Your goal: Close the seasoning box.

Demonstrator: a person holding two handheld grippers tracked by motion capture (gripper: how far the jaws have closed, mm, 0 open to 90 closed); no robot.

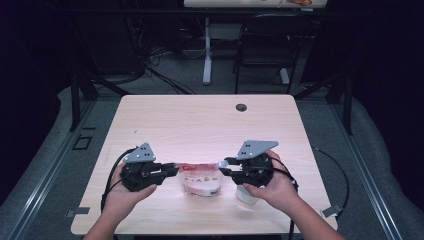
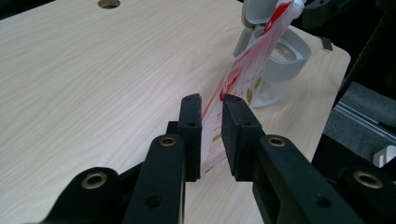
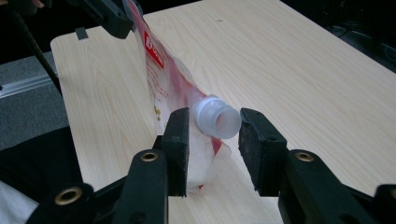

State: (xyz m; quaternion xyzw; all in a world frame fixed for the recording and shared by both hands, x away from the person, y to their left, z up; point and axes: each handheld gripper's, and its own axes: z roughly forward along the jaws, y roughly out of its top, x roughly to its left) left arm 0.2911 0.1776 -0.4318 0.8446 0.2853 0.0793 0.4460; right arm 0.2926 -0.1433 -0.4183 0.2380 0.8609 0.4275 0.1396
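A red-and-white soft pouch (image 1: 200, 177) hangs stretched between my two grippers near the table's front edge. My left gripper (image 1: 175, 170) is shut on its left edge; in the left gripper view the thin film (image 2: 238, 79) runs between the jaws (image 2: 211, 107) toward the far gripper. My right gripper (image 1: 223, 166) is shut on the pouch's white spout (image 3: 217, 119), which sits between its pads (image 3: 215, 123) with its open mouth facing the camera. The pouch body (image 3: 163, 79) rises behind the spout toward the left gripper (image 3: 112, 18).
A clear container with a grey rim (image 2: 285, 60) stands on the table under the right hand (image 1: 246, 195). The light wooden table (image 1: 200, 120) has a cable hole (image 1: 241, 107) at its far edge. A black chair (image 1: 265, 45) and a desk leg stand beyond.
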